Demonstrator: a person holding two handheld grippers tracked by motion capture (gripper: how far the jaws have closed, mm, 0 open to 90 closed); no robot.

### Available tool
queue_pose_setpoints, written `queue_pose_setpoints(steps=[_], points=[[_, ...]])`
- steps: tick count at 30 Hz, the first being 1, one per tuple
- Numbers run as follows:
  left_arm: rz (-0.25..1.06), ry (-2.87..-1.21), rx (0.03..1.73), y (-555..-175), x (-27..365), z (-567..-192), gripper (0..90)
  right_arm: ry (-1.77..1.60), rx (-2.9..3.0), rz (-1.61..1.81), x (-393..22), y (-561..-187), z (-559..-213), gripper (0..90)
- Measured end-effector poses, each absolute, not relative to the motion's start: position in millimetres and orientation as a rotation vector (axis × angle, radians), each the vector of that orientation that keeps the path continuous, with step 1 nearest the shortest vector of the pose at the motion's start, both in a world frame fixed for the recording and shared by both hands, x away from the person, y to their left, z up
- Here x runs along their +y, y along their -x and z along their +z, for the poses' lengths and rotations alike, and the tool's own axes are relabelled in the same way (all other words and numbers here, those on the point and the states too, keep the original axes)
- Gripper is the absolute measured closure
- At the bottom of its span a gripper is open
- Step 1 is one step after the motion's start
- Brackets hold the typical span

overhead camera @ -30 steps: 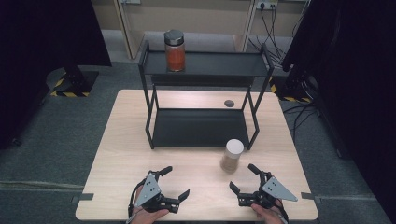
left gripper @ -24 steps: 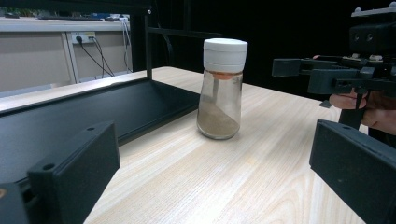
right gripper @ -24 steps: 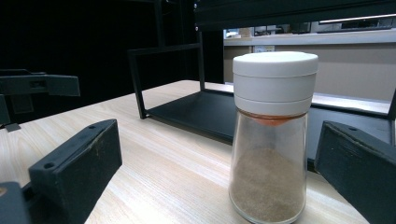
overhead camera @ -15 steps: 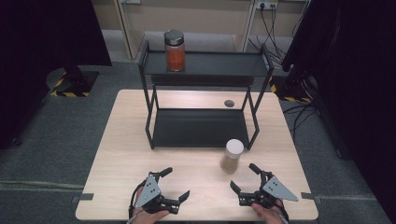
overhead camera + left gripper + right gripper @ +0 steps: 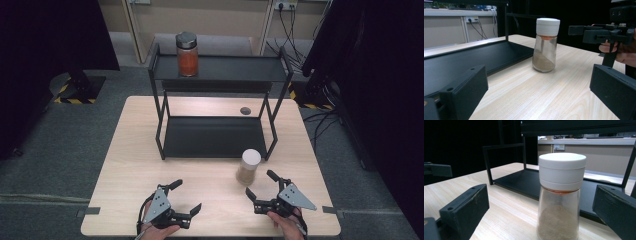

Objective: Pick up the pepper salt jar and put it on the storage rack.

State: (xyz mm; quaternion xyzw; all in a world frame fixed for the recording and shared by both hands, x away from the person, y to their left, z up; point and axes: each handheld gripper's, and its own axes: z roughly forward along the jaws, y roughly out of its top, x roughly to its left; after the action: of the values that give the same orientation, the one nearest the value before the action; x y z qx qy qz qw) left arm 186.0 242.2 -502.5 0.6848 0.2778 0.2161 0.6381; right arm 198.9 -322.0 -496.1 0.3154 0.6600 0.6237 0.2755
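Spread tongs flanking a white-capped glass shaker of brown powder on the pale wooden bench.

Left tongs and right tongs wide apart, empty, near front edge; shaker upright just before black two-tier metal rack; orange-filled glass jar on top shelf.

An orange-filled jar stands on the black shelf rack's top tier.

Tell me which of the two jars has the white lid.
The jar of brown powder on the table, before the right tool. The jar on the rack's top shelf has a dark lid and orange contents.
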Motion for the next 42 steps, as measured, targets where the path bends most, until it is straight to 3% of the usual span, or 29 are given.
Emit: queue_pose_setpoints(steps=[24,42], points=[[0.504,-1.551,0.64,-185,243,-507,1.1,-0.91,1.774,1.594,-300,-231,-491,8.3],[0.489,-1.555,0.646,-186,242,-509,1.1,-0.953,1.801,1.53,-286,-251,-491,31.8]])
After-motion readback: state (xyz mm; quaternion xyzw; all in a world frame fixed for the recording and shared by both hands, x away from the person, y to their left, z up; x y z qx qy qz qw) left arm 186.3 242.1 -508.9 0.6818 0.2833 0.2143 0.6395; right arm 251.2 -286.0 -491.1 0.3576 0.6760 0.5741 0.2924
